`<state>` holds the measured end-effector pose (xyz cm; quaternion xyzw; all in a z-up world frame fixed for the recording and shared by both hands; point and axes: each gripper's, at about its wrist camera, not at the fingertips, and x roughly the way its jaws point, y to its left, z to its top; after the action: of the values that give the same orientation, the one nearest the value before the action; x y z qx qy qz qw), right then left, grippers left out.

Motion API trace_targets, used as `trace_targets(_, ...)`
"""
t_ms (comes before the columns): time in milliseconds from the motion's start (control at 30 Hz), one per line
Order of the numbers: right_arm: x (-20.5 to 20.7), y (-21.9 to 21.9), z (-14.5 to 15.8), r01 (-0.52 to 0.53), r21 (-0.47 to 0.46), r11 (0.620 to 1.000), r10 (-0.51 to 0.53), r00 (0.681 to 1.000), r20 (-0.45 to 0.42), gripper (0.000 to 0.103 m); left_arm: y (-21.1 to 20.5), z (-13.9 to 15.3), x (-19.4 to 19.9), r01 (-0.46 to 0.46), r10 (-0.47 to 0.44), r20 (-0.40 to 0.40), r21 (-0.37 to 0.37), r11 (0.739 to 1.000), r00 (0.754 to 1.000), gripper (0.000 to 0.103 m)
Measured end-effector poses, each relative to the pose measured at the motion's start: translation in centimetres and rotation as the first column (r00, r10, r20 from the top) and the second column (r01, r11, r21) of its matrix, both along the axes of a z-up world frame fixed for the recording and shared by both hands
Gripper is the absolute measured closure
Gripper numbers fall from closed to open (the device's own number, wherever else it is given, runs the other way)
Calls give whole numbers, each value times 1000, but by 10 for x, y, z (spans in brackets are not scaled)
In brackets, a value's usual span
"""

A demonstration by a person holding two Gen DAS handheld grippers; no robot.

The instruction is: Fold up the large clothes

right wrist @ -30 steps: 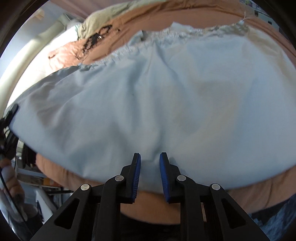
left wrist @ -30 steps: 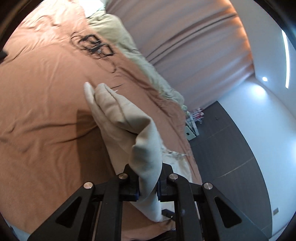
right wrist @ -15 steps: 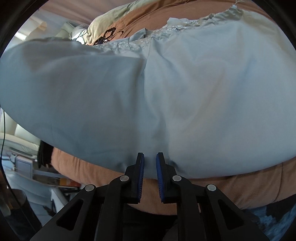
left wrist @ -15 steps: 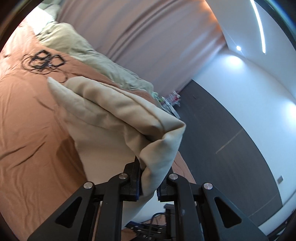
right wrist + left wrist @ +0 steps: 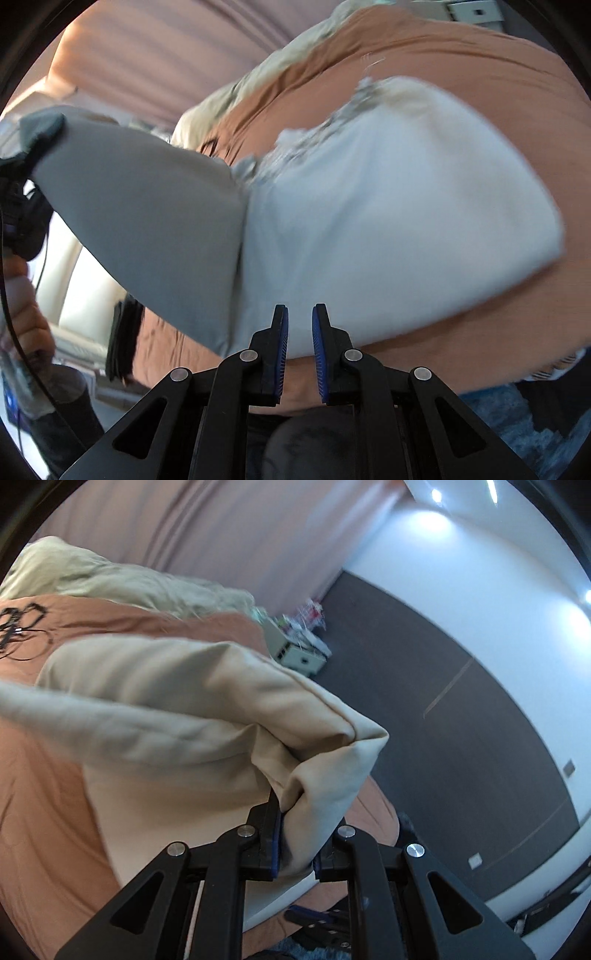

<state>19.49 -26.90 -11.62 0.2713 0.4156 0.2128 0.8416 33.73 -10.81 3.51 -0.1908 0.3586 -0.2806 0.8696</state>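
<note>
Swung higher since a second ago, the left gripper (image 5: 297, 834) now carries its bunched corner of the cream garment (image 5: 192, 716) up off the rust-brown bedspread (image 5: 40, 812), where earlier the cloth trailed low along the bed. Its fingers are clamped on a thick wad of several layers, and the lifted fabric runs away to the left, its long axis lying roughly across the left wrist view toward the tangle of black cable (image 5: 18, 627). The cloth sags between fold lines: soft, light, limp, likely to slump wherever unsupported, so a seam or hemmed corner looks the surest hold.

From the right wrist, the garment (image 5: 388, 221) covers the bedspread (image 5: 480, 85) as a pale sheet, one flap raised in shadow at left and folding over toward the middle; a gathered, frayed-looking edge crosses the far side. The right gripper (image 5: 298, 347) sits at the near hem, blue pads a narrow gap apart; whether any fabric is pinched between them cannot be told.
</note>
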Motion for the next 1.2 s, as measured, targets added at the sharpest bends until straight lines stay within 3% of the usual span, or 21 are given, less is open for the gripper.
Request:
trace_targets(233, -15, -63, -14, 115, 26, 993, -115, 993, -17, 88, -102, -48, 31, 121, -103, -126, 142, 982, 987, 89)
trace_targets(433, -22, -96, -34, 182, 33, 983, -180, 982, -54, 88, -167, -99, 35, 223, -160, -245, 260, 940, 956, 86)
trace_targets(533, -24, -110, -42, 203, 40, 978, -200, 977, -72, 88, -177, -117, 25, 295, -222, -315, 208, 932, 923, 68)
trace_targets(567, -23, -112, -44, 208, 41, 977, -205, 976, -76, 87, -177, -122, 24, 320, -246, -333, 188, 929, 910, 55)
trace_targets(600, -22, -114, -44, 212, 46, 976, -208, 975, -76, 82, -178, -122, 24, 327, -253, -332, 188, 926, 909, 36)
trace_targets(667, -22, -119, -43, 216, 50, 975, -213, 975, -66, 68, -173, -117, 22, 323, -253, -308, 202, 925, 917, 14)
trace_targets(700, -22, -121, -41, 221, 52, 974, -218, 974, -55, 61, -167, -113, 19, 316, -251, -296, 196, 928, 922, 13)
trace_targets(933, -11, -122, -26, 173, 72, 982, -174, 985, 6, 56, -94, -89, 16, 151, -104, -250, 176, 973, 963, 13)
trace_targets(1067, 12, -115, -23, 144, 80, 986, -146, 989, 17, 56, -41, -88, 6, 55, -8, -233, 196, 979, 972, 13)
trace_targets(1200, 42, -107, -29, 141, 51, 989, -141, 990, -14, 56, 16, -94, -7, -59, 115, -238, 229, 972, 964, 13)
